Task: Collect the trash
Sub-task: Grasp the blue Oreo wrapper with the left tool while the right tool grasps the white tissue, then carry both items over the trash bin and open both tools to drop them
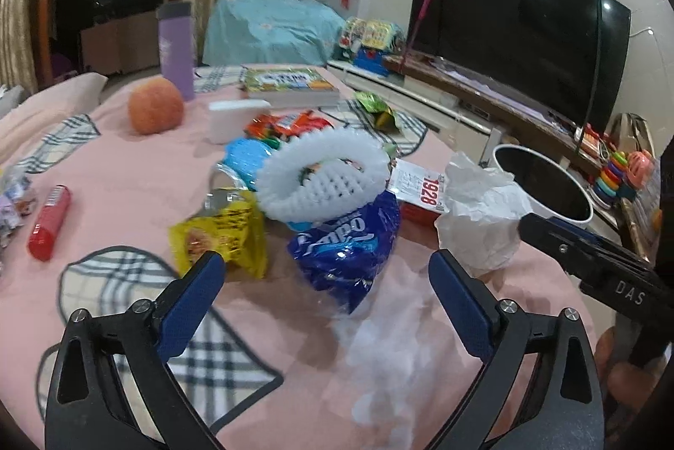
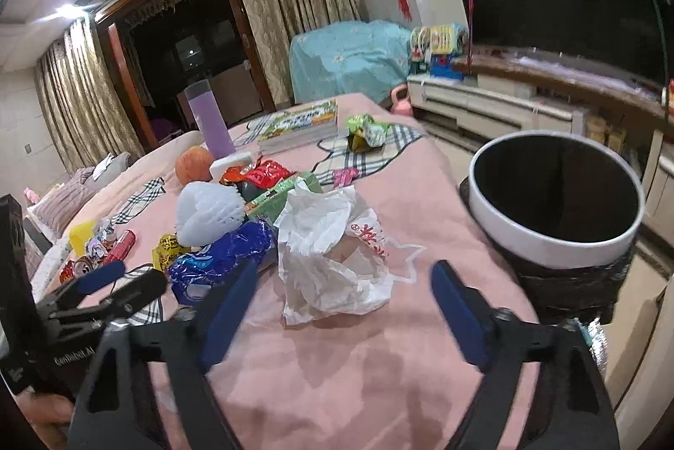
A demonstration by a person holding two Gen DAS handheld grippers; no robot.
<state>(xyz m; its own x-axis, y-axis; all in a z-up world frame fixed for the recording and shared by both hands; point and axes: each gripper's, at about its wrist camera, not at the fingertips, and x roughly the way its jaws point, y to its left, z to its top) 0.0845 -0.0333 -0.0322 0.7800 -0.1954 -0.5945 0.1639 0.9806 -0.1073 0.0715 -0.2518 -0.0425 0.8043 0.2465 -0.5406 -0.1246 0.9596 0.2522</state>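
While both grippers hang over the pink-covered table (image 2: pixel 358 366), neither has anything yet: the left gripper (image 1: pixel 326 292) is spread wide w/ the blue snack bag (image 1: pixel 349 243) just ahead of its pads, not pinched, and the right gripper (image 2: pixel 341 302) has its jaws apart on either side of the crumpled white paper and plastic bag (image 2: pixel 332 256), no contact I can see. Behind those sit more trash: a white foam fruit net (image 1: pixel 324 176) on top of the blue bag, a yellow wrapper (image 1: pixel 223 235), red & green wrappers farther back. The white-rimmed bin (image 2: pixel 556 214) stands right off the table edge, near the right gripper. Risks, imo: the thin paper could slip or tear if only a corner gets nipped; grabbing the blue bag may tip the foam net off; and the apple (image 1: pixel 156 111), purple bottle (image 1: pixel 177 50) & book (image 1: pixel 290 83) aren't trash, so a sloppy sweep could drag them along.
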